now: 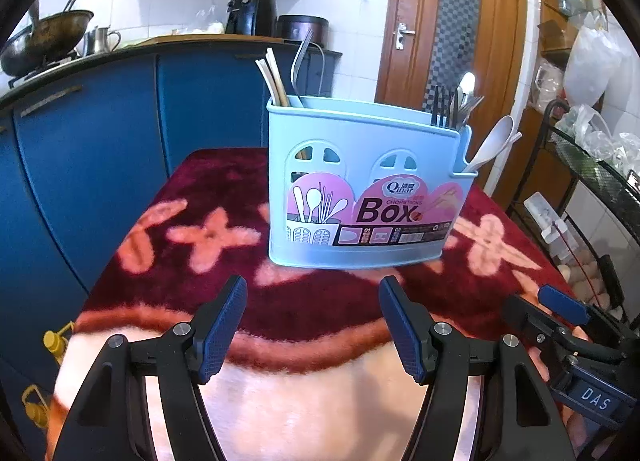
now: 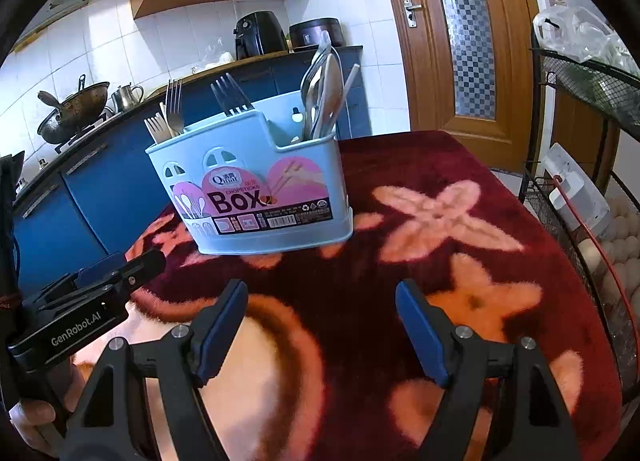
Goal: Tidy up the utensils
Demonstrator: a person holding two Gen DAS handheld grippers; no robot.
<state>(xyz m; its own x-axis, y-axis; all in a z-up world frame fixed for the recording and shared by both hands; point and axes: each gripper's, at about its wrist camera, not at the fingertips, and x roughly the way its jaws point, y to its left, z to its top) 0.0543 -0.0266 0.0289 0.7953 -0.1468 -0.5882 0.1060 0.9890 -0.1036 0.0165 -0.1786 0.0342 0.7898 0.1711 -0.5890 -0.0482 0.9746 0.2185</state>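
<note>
A light blue utensil box [image 1: 360, 189] labelled "Box" stands upright on the red flowered cloth [image 1: 208, 197]; it also shows in the right wrist view [image 2: 260, 189]. It holds chopsticks [image 1: 274, 79], forks [image 2: 230, 95], metal spoons [image 2: 324, 89] and a white spoon [image 1: 490, 145] in its side pocket. My left gripper [image 1: 312, 293] is open and empty in front of the box. My right gripper [image 2: 320, 297] is open and empty, to the right of the left one.
Blue kitchen cabinets [image 1: 100, 133] with a wok [image 1: 44, 37] stand behind the table. A black wire rack [image 2: 592, 165] with bags and eggs is at the right. A wooden door [image 2: 460, 29] is behind.
</note>
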